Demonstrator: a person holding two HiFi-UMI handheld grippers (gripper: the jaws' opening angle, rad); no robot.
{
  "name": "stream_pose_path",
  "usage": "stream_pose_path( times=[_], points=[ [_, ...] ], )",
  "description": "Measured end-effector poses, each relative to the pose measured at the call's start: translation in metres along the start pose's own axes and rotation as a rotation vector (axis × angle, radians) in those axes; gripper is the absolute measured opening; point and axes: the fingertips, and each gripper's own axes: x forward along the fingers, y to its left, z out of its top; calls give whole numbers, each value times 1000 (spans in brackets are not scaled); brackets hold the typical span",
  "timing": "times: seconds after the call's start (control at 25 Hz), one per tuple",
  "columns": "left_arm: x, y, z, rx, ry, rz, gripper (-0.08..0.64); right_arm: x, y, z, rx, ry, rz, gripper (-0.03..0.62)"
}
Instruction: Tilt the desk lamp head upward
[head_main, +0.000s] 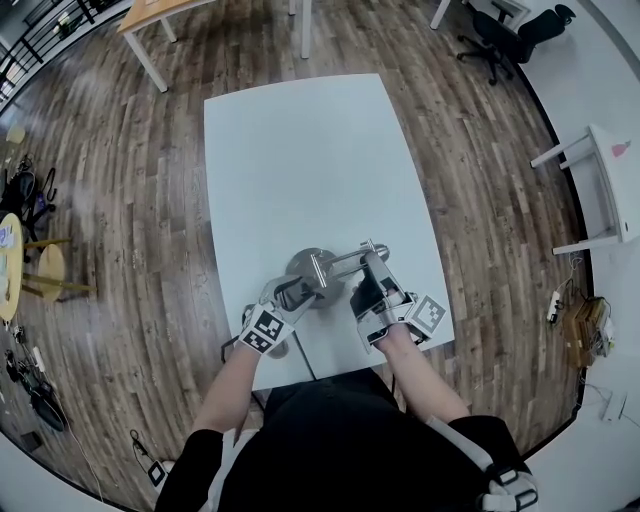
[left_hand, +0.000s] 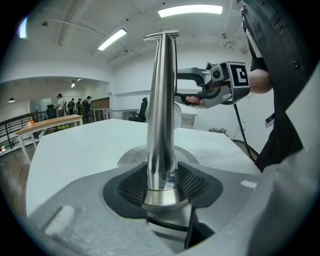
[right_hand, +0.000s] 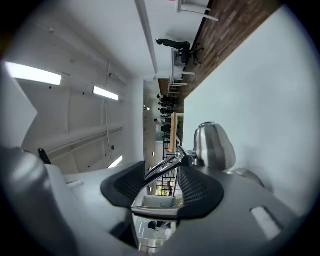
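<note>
A silver desk lamp stands near the front of the white table (head_main: 300, 150). Its round base (head_main: 303, 266) and upright post (left_hand: 162, 110) show best in the left gripper view. My left gripper (head_main: 298, 292) (left_hand: 161, 182) is shut on the bottom of the post, just above the base (left_hand: 129, 158). My right gripper (head_main: 373, 282) (right_hand: 160, 185) is at the thin flat lamp head (right_hand: 163, 167), which runs slantwise between its pads. The jaws stand wide and I see no firm press on the head. In the left gripper view the right gripper (left_hand: 192, 89) sits high beside the post's top.
A thin dark cable (head_main: 304, 364) runs off the table's front edge. On the wooden floor are a black office chair (head_main: 500, 38) at the back right, a wooden table (head_main: 150, 15) at the back left and a white table (head_main: 612, 180) at the right. People (left_hand: 72, 105) stand far off.
</note>
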Motion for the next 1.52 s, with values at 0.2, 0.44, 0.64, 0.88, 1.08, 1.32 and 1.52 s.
stream_pose_path(
  times=[0.2,0.44,0.64,0.88,1.08,1.32,1.52],
  points=[
    [0,2,-2,-8,17,-4,199,-1,14,10,-171,4,-12,204],
    [3,3,-4,2,39,-14,199,2,51,17,-433,14,4,206],
    [3,4,-5,6,51,-14,199,0,70,19,-607,9,-39,209],
    [6,2,-3,16,73,-13,199,-1,84,22,-752,0,-57,207],
    [6,3,-3,13,65,-6,198,0,109,13,-938,23,-45,206],
    [7,2,-2,11,62,-7,198,2,131,1,-1155,70,-40,207],
    [8,2,-1,12,63,-7,198,6,146,-9,-1281,91,-20,202]
  ],
)
